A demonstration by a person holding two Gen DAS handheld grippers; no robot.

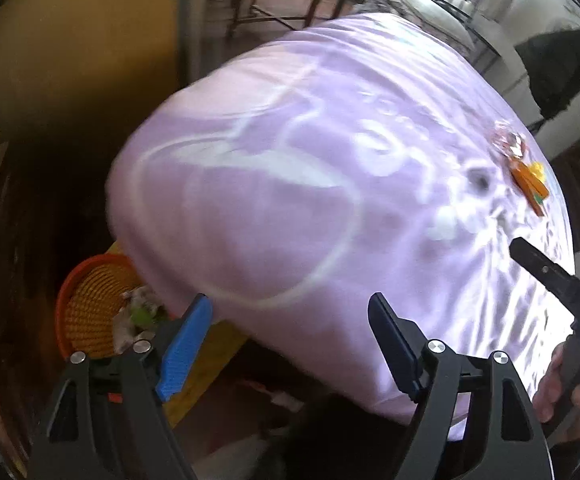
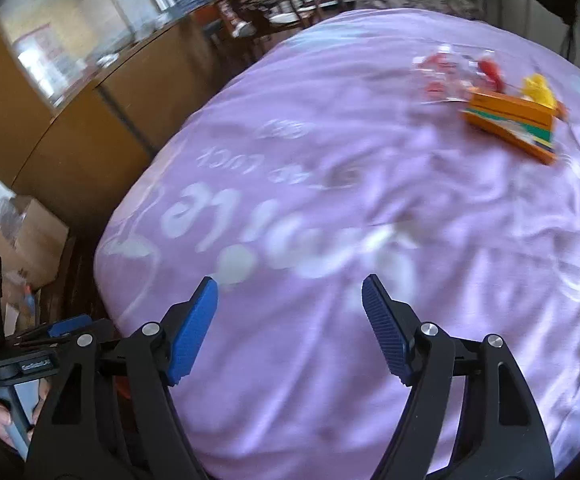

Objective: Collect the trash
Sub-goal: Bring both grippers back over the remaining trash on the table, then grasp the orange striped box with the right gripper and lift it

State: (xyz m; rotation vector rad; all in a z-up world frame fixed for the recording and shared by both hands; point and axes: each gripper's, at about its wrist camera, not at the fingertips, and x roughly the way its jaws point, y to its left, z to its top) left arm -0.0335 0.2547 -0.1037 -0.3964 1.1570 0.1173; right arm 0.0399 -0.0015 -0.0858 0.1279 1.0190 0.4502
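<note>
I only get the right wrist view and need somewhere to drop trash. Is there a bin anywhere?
Observer: Yes. The left wrist view shows an orange basket down beside the bed edge.
Operator: Anything in it?
Observer: Crumpled trash, white and green, lies inside.
Operator: Is the left gripper free?
Observer: The left gripper is open, with nothing between its fingers.

Both grippers, left gripper (image 1: 290,312) and right gripper (image 2: 290,296), are showing black frames, silver screws and ribbed blue pads (image 2: 194,332).
</note>
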